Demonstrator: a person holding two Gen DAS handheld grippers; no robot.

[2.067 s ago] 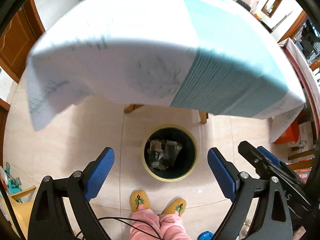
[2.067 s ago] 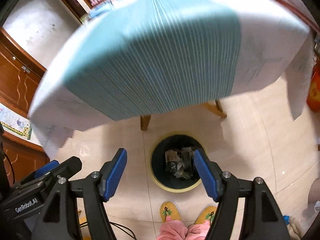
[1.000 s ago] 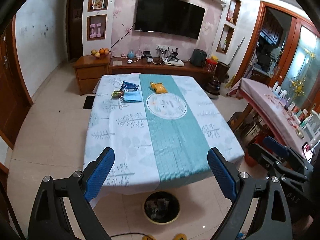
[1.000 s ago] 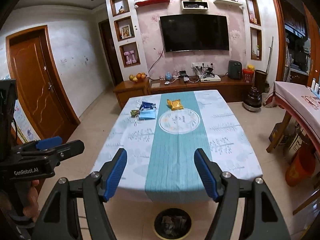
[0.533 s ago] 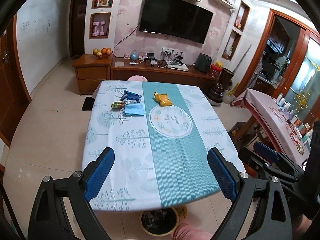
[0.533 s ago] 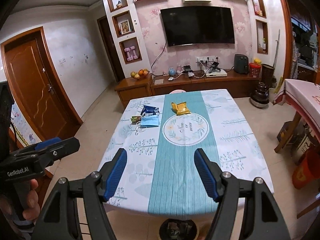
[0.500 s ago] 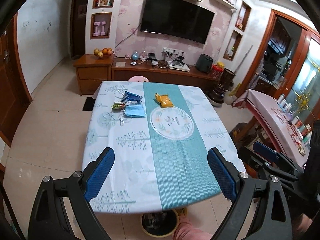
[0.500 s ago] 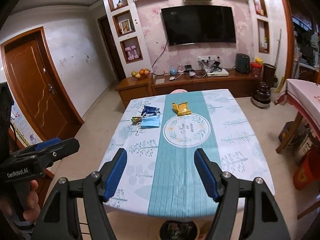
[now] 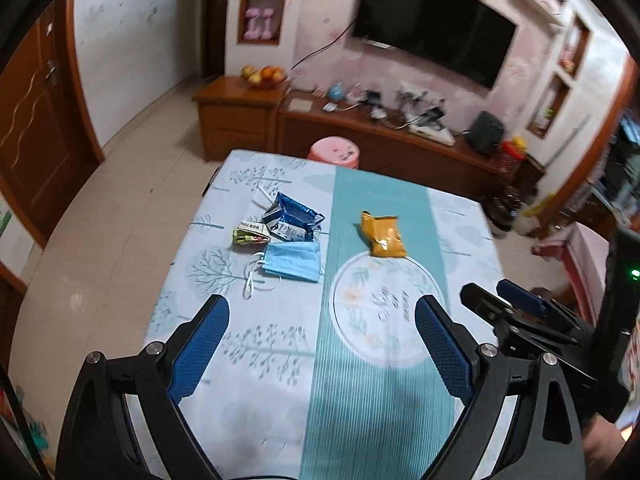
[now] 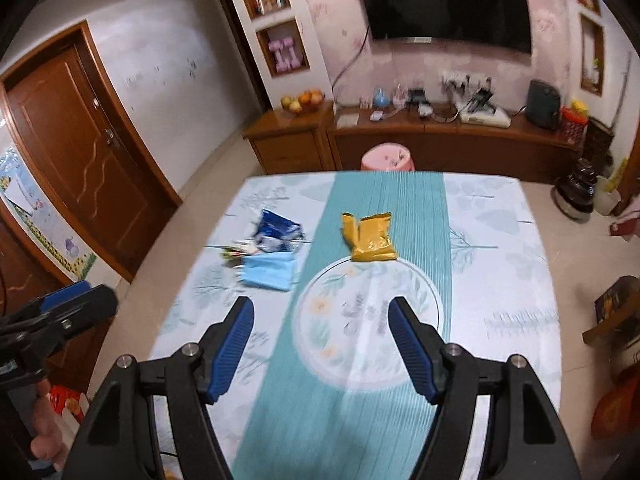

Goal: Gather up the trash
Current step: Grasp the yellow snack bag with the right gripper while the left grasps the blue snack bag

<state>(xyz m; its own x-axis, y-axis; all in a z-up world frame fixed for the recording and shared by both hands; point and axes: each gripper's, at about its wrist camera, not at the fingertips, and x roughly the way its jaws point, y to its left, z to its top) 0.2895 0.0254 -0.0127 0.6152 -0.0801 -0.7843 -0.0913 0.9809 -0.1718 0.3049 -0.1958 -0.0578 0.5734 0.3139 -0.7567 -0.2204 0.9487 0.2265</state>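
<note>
From the left wrist, the left tongs gape empty over a worktop in a white tree-print cloth with a teal runner; a mask, blue wrapper and small crumpled wrapper cluster on the white part, a yellow packet lies apart on the runner, and the right tongs show beside. From the right wrist, the right tongs likewise spread empty above the runner, the yellow packet ahead, a pink stool, wooden cabinet and TV behind, a door left.

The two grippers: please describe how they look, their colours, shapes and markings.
The left gripper and the right gripper match: black angular arms with silver bolts, and blue ribbed pads on the fingers. No markings are legible now.
</note>
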